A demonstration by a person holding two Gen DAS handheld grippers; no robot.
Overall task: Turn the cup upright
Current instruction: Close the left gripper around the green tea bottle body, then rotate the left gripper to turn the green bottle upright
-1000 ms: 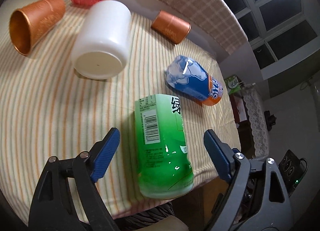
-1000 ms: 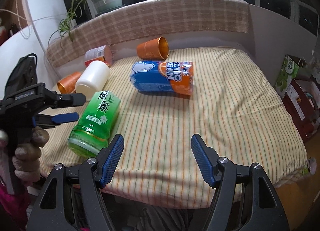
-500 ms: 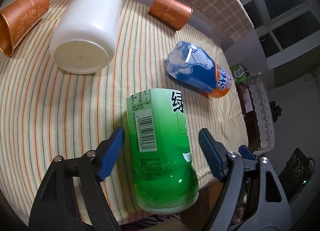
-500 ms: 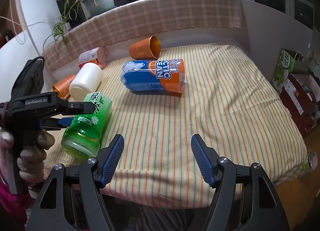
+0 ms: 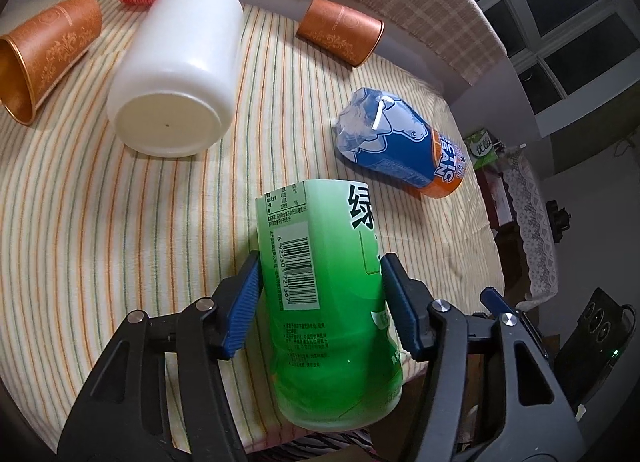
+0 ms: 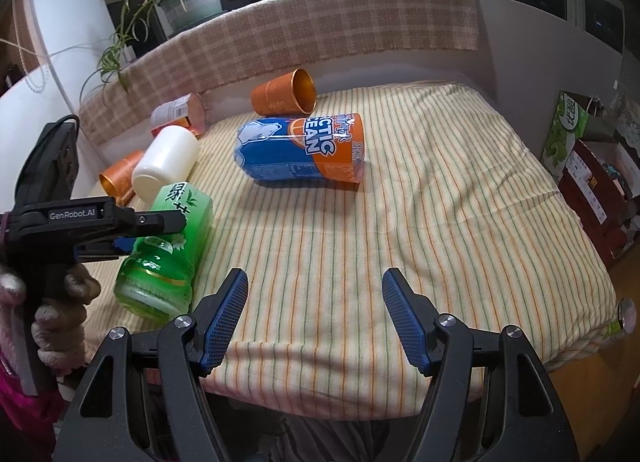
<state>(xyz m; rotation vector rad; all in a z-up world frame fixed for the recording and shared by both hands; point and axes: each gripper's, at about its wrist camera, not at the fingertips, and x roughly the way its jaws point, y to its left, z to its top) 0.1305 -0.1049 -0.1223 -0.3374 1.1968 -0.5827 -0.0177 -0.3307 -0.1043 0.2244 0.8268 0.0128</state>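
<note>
Since the earlier frame, left tongs [image 5: 320, 302] have advanced and closed on the green cup [image 5: 328, 282]; blue pads now press both its sides. Cup lies on its side at the near left edge of the striped worktop [image 6: 400, 221]. Right tongs [image 6: 314, 318] hover open above the worktop's front edge, gripping nothing.

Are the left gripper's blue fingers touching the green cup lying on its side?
Touching. In the left wrist view both blue fingers of the left gripper press against the sides of the green plastic cup, no gap visible.
</note>
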